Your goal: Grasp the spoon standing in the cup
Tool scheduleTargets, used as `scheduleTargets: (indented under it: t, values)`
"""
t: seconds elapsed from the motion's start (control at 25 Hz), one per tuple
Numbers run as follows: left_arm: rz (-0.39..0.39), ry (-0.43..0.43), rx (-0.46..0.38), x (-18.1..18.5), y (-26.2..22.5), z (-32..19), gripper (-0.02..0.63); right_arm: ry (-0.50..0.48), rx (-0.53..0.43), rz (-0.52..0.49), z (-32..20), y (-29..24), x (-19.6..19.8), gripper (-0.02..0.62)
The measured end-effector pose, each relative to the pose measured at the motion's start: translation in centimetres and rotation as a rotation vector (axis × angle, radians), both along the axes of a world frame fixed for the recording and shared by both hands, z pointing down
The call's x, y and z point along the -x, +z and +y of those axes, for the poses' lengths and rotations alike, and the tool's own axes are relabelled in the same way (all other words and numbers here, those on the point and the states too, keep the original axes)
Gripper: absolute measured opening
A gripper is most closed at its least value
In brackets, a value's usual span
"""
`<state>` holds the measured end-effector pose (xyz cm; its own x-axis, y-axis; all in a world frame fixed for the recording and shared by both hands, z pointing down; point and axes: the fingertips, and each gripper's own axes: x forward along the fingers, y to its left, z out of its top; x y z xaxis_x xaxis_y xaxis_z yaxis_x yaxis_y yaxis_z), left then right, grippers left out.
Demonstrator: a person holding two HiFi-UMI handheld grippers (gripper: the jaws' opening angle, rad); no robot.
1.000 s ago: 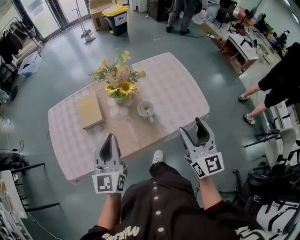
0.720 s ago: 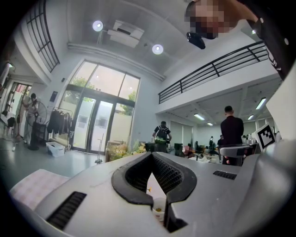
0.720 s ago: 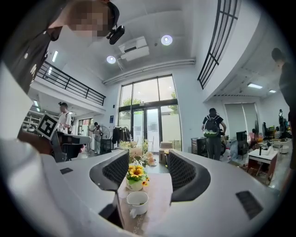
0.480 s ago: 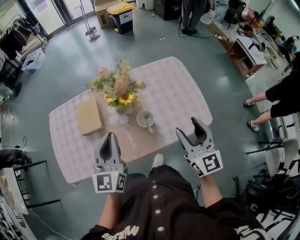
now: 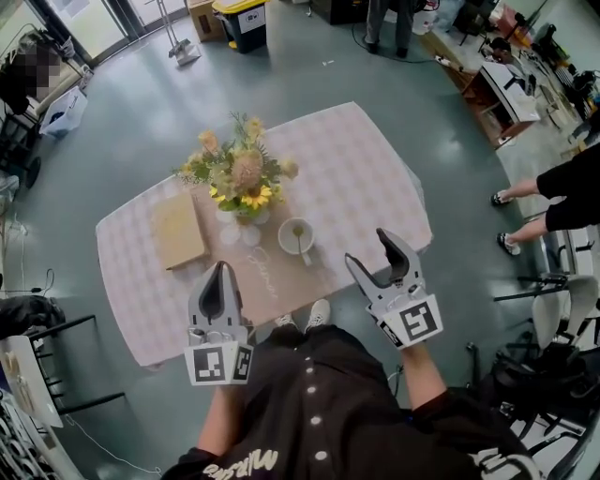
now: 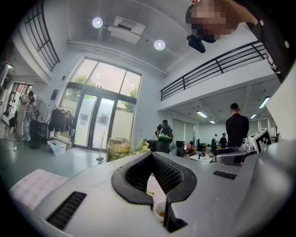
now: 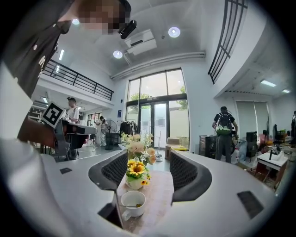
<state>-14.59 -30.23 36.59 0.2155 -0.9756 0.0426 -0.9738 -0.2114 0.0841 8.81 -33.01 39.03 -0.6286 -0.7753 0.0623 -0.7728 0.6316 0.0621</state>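
A white cup (image 5: 295,235) stands on the table (image 5: 361,178), just in front of the flower vase, with a spoon (image 5: 301,246) resting in it. The right gripper view shows the cup (image 7: 132,203) and spoon (image 7: 128,205) low between the jaws and well ahead of them. My right gripper (image 5: 377,255) hovers at the table's near edge, right of the cup. Its jaws are opening, with nothing between them. My left gripper (image 5: 220,274) is shut and empty at the near edge, left of the cup.
A vase of sunflowers and mixed flowers (image 5: 241,178) stands behind the cup. A flat wooden box (image 5: 178,230) lies to its left. A beige runner (image 5: 267,267) crosses the checked cloth. People stand at the right (image 5: 553,192) and far back (image 5: 384,19).
My right gripper has moved left and a little forward, toward the table's near edge. The left gripper has barely moved. The cup and spoon have not moved on the table.
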Motion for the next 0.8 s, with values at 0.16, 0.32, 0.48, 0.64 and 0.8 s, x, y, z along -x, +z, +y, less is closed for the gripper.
scheduleTargets:
  t: [0.16,0.32,0.48,0.64,0.8]
  values:
    - [0.001,0.021,-0.004,0.5,-0.3,-1.2,0.017,-0.026,0.014,0.036,-0.5,0.8,1.3,0.264]
    - [0.006,0.033,0.001,1.2,0.4,-1.9,0.017,-0.1,0.017,0.043,-0.7,2.4,3.2,0.284]
    - [0.006,0.037,0.018,1.8,1.0,-1.9,0.017,-0.195,0.002,0.063,-0.4,4.3,5.6,0.293]
    - [0.008,0.032,0.033,2.8,1.6,-2.0,0.017,-0.334,0.053,0.211,0.5,8.8,7.4,0.301]
    - [0.011,0.012,0.058,4.0,2.5,-2.0,0.017,-0.412,0.131,0.358,1.3,13.2,8.9,0.302]
